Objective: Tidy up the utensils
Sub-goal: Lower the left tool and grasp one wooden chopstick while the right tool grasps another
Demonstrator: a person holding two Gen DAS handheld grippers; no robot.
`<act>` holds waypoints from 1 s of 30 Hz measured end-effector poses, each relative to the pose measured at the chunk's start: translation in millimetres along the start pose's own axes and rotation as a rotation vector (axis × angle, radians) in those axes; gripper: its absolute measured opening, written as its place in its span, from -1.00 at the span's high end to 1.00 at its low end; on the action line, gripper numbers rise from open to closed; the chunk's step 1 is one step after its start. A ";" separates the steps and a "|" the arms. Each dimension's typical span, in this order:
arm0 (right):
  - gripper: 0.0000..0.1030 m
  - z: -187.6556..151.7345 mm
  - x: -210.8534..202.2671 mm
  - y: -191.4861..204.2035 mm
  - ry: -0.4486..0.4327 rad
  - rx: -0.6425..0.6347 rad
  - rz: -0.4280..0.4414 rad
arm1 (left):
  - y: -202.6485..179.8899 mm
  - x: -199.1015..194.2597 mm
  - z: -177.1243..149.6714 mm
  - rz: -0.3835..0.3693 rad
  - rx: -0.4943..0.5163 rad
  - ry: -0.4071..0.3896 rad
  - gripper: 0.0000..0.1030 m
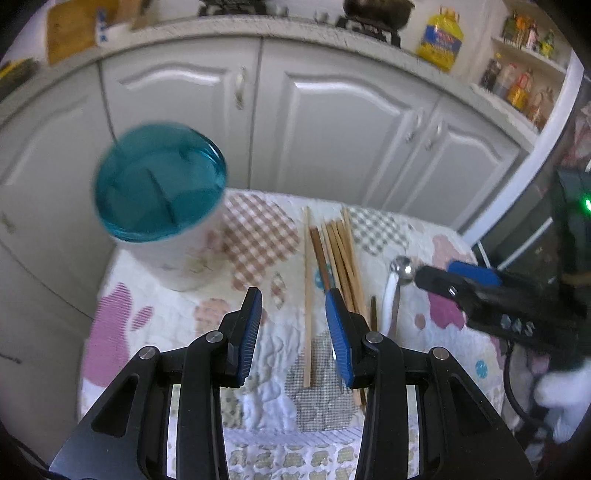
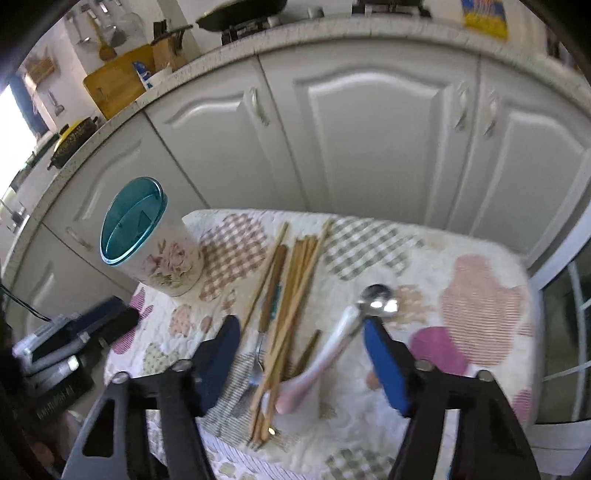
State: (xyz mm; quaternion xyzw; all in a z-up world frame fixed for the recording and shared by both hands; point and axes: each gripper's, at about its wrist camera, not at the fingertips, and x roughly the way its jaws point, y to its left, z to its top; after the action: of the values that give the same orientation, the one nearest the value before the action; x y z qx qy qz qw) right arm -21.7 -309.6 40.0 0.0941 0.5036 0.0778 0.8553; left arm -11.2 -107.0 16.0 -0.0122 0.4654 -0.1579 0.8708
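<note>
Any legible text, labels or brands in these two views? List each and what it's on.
None can be read.
Yellow oil bottle on the counter: blue label, print blurred.
White box beside the cutting board: blue marks, unreadable.
Shelf bottles: labels too small.
Black device at the left edge of the right wrist view: pale lettering, blurred.
Floral canister: a rose picture, no words.

Bright daylight from the left, motion blur throughout, fisheye-curved dark edges.
</note>
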 end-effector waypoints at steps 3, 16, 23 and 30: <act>0.00 9.8 27.3 -4.3 0.039 -0.007 0.010 | -1.8 28.3 2.3 -0.007 0.011 0.057 0.33; 0.44 64.7 128.8 -44.6 0.176 0.116 0.138 | -20.2 124.0 37.5 0.042 0.066 0.174 0.39; 0.88 65.7 140.0 -57.5 0.195 0.119 0.182 | -13.2 149.0 34.8 -0.001 0.046 0.249 0.91; 0.89 40.7 116.4 -65.8 0.190 0.131 0.200 | 4.2 125.0 11.2 -0.036 0.034 0.270 0.92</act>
State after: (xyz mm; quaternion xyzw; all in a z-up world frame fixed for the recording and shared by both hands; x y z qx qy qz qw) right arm 72.4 -350.3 -54.9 0.1915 0.5745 0.1380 0.7837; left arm 63.6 -140.3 -79.3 0.0154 0.5752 -0.1817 0.7974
